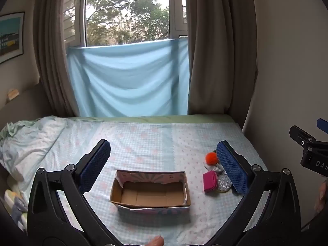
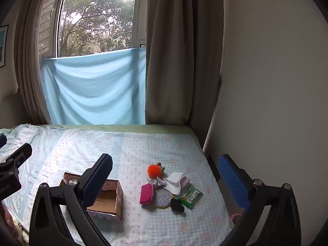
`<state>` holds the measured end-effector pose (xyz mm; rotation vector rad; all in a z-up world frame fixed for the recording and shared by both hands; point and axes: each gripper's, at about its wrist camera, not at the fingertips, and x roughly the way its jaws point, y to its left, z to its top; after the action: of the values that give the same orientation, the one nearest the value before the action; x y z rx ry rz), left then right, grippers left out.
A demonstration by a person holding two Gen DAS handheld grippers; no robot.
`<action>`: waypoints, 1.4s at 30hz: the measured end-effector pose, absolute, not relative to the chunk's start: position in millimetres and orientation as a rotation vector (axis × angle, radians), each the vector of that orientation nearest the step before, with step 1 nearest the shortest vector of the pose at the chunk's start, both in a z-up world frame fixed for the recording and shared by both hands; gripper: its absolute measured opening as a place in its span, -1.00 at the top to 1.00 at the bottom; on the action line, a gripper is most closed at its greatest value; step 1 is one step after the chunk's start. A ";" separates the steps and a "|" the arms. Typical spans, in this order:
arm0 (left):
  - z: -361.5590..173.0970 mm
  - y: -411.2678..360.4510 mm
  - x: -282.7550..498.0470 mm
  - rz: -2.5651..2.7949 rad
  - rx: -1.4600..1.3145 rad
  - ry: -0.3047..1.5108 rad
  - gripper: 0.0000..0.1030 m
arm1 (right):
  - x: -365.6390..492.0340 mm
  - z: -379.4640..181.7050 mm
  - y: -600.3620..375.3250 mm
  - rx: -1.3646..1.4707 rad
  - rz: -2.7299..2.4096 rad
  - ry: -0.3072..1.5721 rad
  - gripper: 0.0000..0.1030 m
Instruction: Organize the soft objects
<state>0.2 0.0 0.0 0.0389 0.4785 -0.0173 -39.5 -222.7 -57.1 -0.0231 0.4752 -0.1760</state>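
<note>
On the bed [image 2: 164,221], low in the picture, a small pile [image 2: 170,188] lies right of the box [image 1: 150,192]. Both claws, left gripper [image 1: 162,166] and right gripper [image 2: 170,178], are wide open, holding nothing.

On the bed [image 2: 184,143], the open box [image 2: 114,196] lies left of the pile of small things [image 2: 168,186].

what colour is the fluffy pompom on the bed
The round fluffy pompom is bright orange, clearest in the right wrist view.

Left wrist view: blue finger pad [image 1: 231,167] hides most of the pile right of the cardboard box [image 1: 150,190]. Right wrist view: box's near-left corner hidden behind a finger; green packet [image 2: 190,197] print too small to read.
</note>
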 end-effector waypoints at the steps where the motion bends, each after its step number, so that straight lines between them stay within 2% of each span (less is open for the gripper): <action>1: -0.1 0.0 0.7 -0.027 0.037 0.481 -0.99 | -39.2 -57.0 -223.1 -0.026 -0.177 0.475 -0.99; 42: -6.4 12.8 7.6 -0.033 0.007 0.532 -0.99 | -38.3 -55.9 -207.8 -0.024 -0.166 0.481 -0.99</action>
<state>7.6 12.8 -6.4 0.0070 0.5324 -0.0325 -38.3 -207.8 -55.9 -0.0237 0.4815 -0.1660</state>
